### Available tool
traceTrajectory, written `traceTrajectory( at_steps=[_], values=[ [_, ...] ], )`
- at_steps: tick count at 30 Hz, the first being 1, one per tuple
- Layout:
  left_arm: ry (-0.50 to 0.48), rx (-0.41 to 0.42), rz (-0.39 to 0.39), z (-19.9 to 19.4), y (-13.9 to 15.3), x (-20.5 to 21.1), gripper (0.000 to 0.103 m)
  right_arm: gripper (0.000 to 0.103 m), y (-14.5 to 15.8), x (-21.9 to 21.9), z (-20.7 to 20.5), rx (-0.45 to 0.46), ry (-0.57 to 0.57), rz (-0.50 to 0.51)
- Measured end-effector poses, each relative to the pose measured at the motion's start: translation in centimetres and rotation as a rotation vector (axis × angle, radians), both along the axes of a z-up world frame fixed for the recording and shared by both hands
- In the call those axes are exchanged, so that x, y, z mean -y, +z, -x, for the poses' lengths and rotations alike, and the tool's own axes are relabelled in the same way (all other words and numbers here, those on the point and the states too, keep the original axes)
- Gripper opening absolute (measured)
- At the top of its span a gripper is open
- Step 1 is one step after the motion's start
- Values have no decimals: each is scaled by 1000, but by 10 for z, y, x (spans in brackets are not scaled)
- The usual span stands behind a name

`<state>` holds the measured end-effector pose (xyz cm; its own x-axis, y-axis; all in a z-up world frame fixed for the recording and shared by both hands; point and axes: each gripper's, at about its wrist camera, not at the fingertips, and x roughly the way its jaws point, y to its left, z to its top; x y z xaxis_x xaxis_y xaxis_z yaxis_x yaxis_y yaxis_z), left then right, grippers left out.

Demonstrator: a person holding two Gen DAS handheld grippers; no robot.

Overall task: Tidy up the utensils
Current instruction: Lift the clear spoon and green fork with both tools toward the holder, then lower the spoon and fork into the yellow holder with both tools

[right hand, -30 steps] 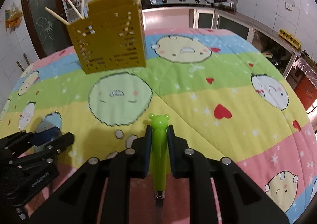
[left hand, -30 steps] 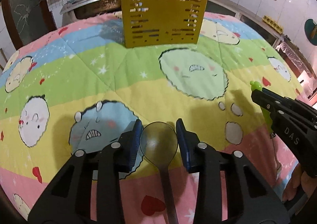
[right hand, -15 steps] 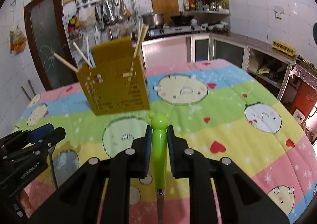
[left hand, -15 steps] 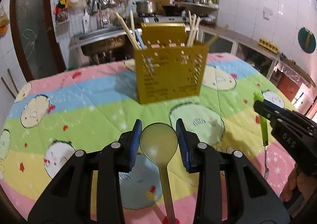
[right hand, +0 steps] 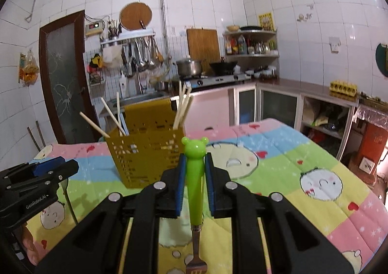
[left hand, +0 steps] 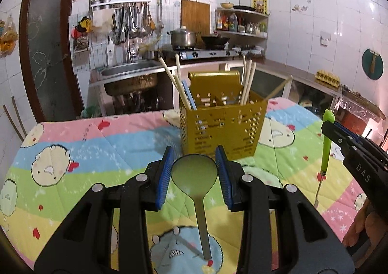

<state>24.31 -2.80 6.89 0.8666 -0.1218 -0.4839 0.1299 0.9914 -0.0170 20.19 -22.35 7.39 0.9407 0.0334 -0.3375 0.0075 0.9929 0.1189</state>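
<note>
My left gripper (left hand: 194, 167) is shut on the bowl of a translucent spoon (left hand: 194, 174), whose handle hangs down toward the cloth. My right gripper (right hand: 195, 172) is shut on a fork (right hand: 195, 184) with a green frog-head handle; the tines point down. In the left wrist view that fork (left hand: 326, 143) and the right gripper (left hand: 326, 128) show at the right edge. A yellow perforated utensil holder (left hand: 223, 128) with several chopsticks stands on the table ahead of both grippers. The right wrist view shows the holder (right hand: 148, 152) at centre left and the left gripper (right hand: 70, 166) low at the left.
The table wears a colourful cartoon quilt (left hand: 97, 152). Behind it are a sink (left hand: 131, 73), a stove with a pot (left hand: 183, 37) and a corner shelf of bottles. A dark door (right hand: 65, 75) stands at the left. A hand (left hand: 359, 225) grips the right tool.
Both grippers rose and tilted up with their utensils held. The kitchen wall has come into view, and the holder sits lower and smaller in both views.
</note>
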Motion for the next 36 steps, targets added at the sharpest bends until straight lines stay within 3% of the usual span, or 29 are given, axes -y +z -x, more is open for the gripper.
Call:
traceTrajectory(
  at_steps=[18,28,36],
  values=[
    [11,105,-2,-15,26,-9,34,16,17,-5,-30,98,38,-4],
    [5,224,84,-34,77,-9,34,16,65,7,-53,210,47,-63],
    [0,345,75,-56,111,4,35,16,103,-1,-79,318,75,-65]
  ],
)
